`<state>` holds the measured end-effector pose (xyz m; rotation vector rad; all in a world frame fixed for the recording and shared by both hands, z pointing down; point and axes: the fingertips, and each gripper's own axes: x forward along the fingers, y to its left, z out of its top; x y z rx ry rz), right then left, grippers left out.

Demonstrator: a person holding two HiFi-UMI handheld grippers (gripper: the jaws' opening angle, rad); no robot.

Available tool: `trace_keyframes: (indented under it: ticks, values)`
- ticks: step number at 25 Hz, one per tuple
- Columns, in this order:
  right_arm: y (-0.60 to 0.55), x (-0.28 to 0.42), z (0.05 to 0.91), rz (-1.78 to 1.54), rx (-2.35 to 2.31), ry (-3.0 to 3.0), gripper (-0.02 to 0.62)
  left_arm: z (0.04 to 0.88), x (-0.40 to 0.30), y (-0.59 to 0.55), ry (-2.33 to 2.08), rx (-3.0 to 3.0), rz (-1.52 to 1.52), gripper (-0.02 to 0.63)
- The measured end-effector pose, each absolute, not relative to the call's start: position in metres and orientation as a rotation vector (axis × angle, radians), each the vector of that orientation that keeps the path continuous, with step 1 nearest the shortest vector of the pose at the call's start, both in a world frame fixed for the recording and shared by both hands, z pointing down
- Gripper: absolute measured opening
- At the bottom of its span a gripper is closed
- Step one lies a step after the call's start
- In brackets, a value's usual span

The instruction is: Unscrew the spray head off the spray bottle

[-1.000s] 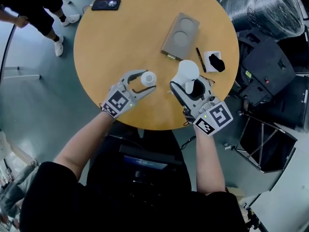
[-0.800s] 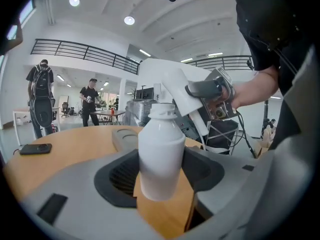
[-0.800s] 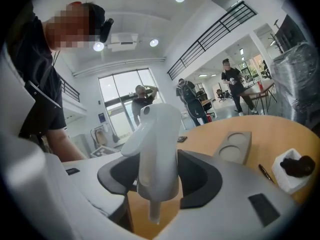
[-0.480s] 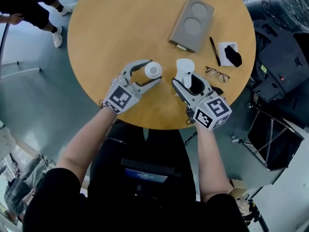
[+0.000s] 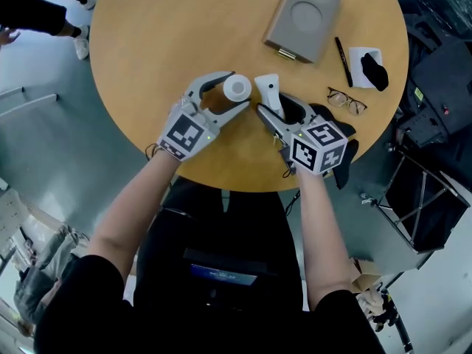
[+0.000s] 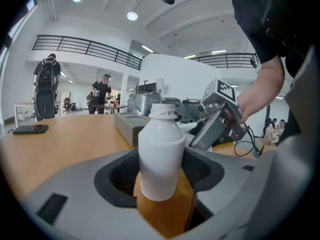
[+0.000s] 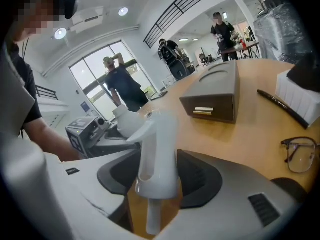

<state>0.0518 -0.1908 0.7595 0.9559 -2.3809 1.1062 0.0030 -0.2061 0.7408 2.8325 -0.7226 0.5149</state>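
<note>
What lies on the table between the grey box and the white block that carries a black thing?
A black pen lies between the grey box and the white block. The head view shows it best, and the right gripper view shows it too.

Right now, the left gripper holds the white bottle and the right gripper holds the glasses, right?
Not quite. The left gripper does hold the white bottle, but the right gripper holds the spray head, not the glasses, which lie on the table. The right gripper view shows it.
</note>
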Motion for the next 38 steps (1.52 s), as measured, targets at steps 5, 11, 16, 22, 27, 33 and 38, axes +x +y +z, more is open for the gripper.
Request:
trace_keyframes:
  ticks: [5, 11, 16, 22, 27, 33, 38]
  values:
    - [-0.190, 0.051, 0.778, 1.138, 0.952, -2.348, 0.244, 0.752, 0.003, -0.207, -0.721, 2.844, 0.526, 0.304]
    - [-0.192, 0.049, 0.789, 1.146, 0.988, -2.325, 0.244, 0.754, 0.004, -0.206, -0.737, 2.840, 0.499, 0.305]
    - [-0.197, 0.047, 0.792, 1.125, 1.022, -2.328, 0.244, 0.760, 0.003, -0.204, -0.715, 2.814, 0.465, 0.314]
    - [-0.190, 0.051, 0.797, 1.074, 1.019, -2.298, 0.362, 0.764, -0.002, -0.194, -0.691, 2.805, 0.510, 0.334]
    - [-0.189, 0.059, 0.780, 1.024, 1.061, -2.305, 0.362, 0.757, -0.015, -0.185, -0.718, 2.789, 0.529, 0.334]
    - [-0.181, 0.059, 0.733, 0.889, 1.069, -2.349, 0.363, 0.722, -0.029, -0.172, -0.753, 2.779, 0.528, 0.334]
    - [-0.167, 0.052, 0.671, 0.867, 1.102, -2.426, 0.362, 0.672, -0.037, -0.150, -0.725, 2.783, 0.487, 0.334]
